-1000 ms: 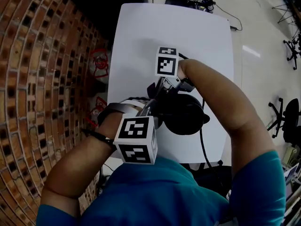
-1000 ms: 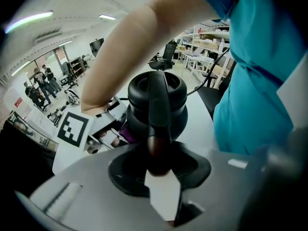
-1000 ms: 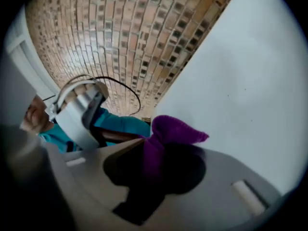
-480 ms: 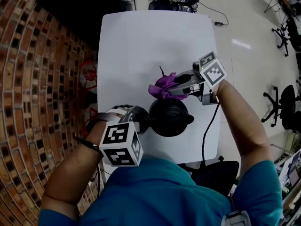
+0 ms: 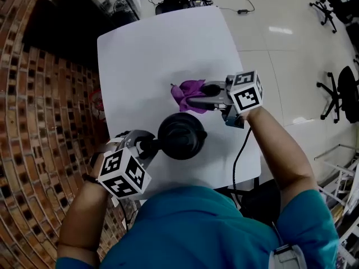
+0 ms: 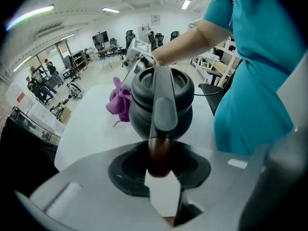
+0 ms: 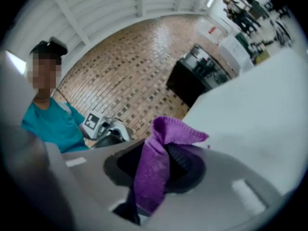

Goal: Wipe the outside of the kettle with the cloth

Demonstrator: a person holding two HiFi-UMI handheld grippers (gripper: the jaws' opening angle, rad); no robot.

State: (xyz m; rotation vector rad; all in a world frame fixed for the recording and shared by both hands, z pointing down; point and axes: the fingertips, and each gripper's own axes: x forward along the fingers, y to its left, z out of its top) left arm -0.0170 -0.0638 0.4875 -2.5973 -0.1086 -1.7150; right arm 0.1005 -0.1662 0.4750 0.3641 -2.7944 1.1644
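**A:** Kettle [image 5: 180, 136], black, round-bodied, with a lid: where is it?

**B:** Over the near part of the white rectangular tabletop [image 5: 162, 43], seen from above in the head view. Whether its base rests on the tabletop cannot be told.

**A:** What holds it?

**B:** The left tongs [image 5: 149, 147] are closed on the kettle's dark curved handle [image 6: 161, 129]. In the left gripper view the handle runs down between the two jaws.

**A:** And the right tongs [image 5: 193, 101]?

**B:** Clamped on a crumpled purple cloth [image 5: 188, 91]. In the right gripper view the cloth [image 7: 159, 162] rises from between the jaws and folds over at the top.

**A:** How do cloth and kettle stand to each other?

**B:** The cloth is just beside the kettle's far side. Contact cannot be confirmed. The right tongs lie roughly level and the left tongs point steeply down.
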